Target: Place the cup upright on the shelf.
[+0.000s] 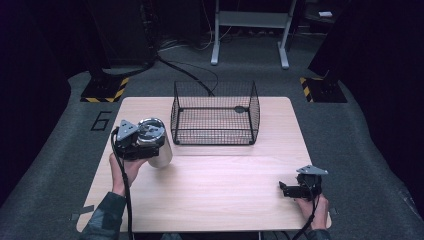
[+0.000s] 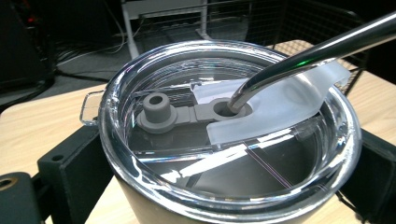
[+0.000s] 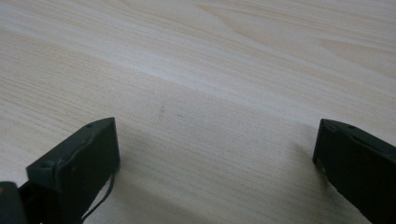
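The left gripper [image 1: 137, 142] grips a steel tumbler [image 1: 156, 145] with both jaws against its sides, at the table's [image 1: 225, 185] 9 o'clock edge, left of the wire basket [image 1: 215, 114]. A metal straw [image 2: 308, 56] passes through its clear lid [image 2: 224, 135]. The right gripper [image 1: 295, 190], at 4 o'clock, rests with jaws wide apart, holding nothing.

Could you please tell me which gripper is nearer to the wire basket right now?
Left. The left gripper, holding the tumbler, sits just off the wire basket's left side. The right gripper rests open near the table's front right corner, well away from it.
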`<state>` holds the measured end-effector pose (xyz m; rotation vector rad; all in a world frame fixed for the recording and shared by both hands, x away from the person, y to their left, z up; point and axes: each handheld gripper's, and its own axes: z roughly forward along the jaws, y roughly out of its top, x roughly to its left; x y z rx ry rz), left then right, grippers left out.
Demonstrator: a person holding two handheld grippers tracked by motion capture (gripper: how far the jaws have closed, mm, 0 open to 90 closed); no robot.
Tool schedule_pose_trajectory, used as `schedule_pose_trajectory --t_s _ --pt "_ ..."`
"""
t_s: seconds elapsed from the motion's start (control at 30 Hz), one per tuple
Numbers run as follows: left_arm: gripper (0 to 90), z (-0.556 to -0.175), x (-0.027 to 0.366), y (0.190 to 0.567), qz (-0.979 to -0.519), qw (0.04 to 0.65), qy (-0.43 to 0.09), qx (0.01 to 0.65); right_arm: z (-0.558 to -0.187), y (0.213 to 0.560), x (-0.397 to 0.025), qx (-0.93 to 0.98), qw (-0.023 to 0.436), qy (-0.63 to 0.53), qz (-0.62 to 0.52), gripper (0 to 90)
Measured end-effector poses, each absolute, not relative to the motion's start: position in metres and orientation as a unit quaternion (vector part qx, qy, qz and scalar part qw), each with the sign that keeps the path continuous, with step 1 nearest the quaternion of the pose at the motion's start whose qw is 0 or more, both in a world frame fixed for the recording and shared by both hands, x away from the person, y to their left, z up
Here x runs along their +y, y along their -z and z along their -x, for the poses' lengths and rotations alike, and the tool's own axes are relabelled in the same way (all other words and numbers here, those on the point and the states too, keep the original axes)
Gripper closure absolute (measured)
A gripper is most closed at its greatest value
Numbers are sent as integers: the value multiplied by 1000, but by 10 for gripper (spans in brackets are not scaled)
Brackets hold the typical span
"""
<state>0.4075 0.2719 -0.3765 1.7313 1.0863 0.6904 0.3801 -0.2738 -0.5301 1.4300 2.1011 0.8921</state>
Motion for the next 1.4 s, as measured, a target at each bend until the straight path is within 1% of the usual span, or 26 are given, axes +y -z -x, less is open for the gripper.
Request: schedule_pose_trajectory --t_s 0.7,0.97,1.3,1.4 --pt "39 -413 233 352 -737 488 -252 393 -380 530 -274 760 223 -324 -518 0" --pt "39 -418 217 346 -746 490 -248 377 -380 530 -274 760 223 -324 -518 0" --pt "39 -424 201 326 -748 499 -241 365 -380 530 -274 760 222 -322 -518 0" --pt "39 -426 197 319 -751 497 -247 357 -380 530 -274 760 223 -324 -518 0"
